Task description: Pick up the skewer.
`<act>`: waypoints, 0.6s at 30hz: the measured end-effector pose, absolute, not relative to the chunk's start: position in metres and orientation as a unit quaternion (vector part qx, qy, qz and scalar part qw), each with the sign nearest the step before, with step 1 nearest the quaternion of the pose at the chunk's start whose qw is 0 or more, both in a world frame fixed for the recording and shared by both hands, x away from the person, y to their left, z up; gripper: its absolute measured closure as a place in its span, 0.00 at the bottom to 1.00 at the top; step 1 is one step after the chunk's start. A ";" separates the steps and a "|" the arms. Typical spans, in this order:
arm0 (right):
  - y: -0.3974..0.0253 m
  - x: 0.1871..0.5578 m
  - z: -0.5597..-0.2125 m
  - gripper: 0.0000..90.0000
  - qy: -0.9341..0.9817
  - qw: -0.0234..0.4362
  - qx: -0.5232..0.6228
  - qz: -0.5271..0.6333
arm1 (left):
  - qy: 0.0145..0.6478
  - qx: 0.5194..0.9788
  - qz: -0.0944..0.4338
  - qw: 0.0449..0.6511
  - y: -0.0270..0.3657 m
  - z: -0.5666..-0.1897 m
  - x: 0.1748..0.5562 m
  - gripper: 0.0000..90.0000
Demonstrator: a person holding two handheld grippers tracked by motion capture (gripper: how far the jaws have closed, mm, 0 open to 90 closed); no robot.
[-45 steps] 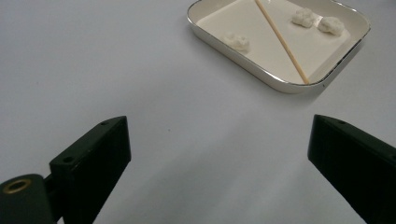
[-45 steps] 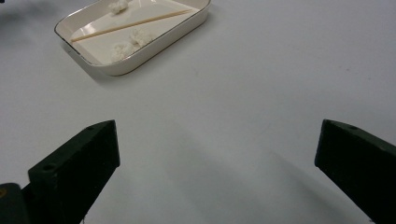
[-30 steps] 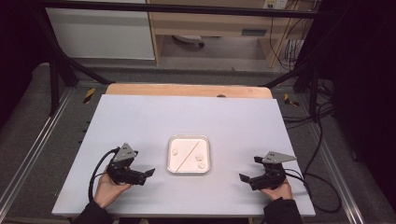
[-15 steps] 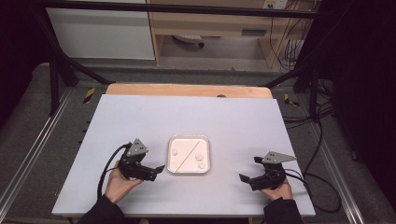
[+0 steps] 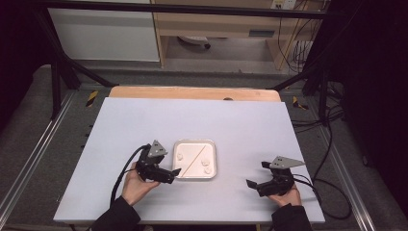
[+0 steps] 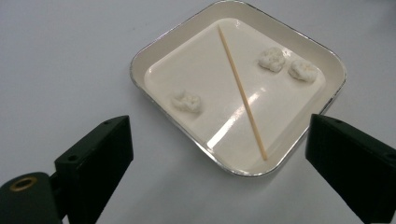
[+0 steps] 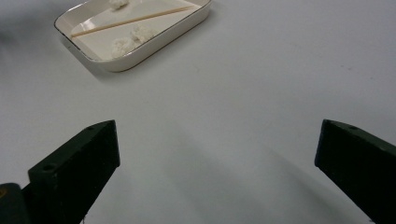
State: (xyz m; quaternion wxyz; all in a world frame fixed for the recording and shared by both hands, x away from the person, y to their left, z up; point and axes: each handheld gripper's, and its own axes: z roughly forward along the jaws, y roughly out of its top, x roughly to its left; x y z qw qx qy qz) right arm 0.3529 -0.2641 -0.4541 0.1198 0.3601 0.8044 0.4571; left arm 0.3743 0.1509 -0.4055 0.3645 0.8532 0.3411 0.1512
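Between the spread jaws of the left gripper (image 6: pixel 219 154), nothing is being held; in the left gripper view the near corner of a cream square tray (image 6: pixel 163 44) is lying just ahead of the jaw tips, and in the high view this gripper (image 5: pixel 174 172) is sitting just beside the tray's (image 5: pixel 195 176) left edge, tips close to the rim, contact not determinable. Inside the tray a thin wooden skewer (image 6: pixel 242 91) is lying flat, running diagonally from the far side toward the near right rim. One small white lump (image 6: pixel 186 101) is resting on the left of the skewer, apart from it; two further white lumps (image 6: pixel 273 59) are sitting close together on the other side, near the far right corner. The right gripper (image 5: pixel 255 183) is standing well apart from the tray, to its right near the front edge of the tabletop (image 5: pixel 192 120), with its jaws likewise spread wide over bare surface and gripping nothing; in the right gripper view the tray (image 7: pixel 154 42) is showing farther off at upper left. A hand (image 5: pixel 136 185) is gripping the left tool from below, and a black cable (image 5: pixel 120 178) is trailing from it toward the front edge.
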 end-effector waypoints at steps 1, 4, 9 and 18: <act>-0.264 0.353 -0.454 0.01 0.804 0.120 0.360 0.457 | 0.340 0.854 0.152 0.362 0.148 -0.406 0.375 0.10; -0.264 0.353 -0.454 0.01 0.805 0.120 0.360 0.457 | 0.343 0.856 0.145 0.358 0.141 -0.409 0.379 0.13; -0.264 0.353 -0.454 0.01 0.805 0.120 0.360 0.456 | 0.347 0.859 0.136 0.352 0.130 -0.412 0.382 0.20; -0.264 0.353 -0.454 0.01 0.806 0.120 0.359 0.456 | 0.352 0.864 0.126 0.338 0.110 -0.419 0.387 0.38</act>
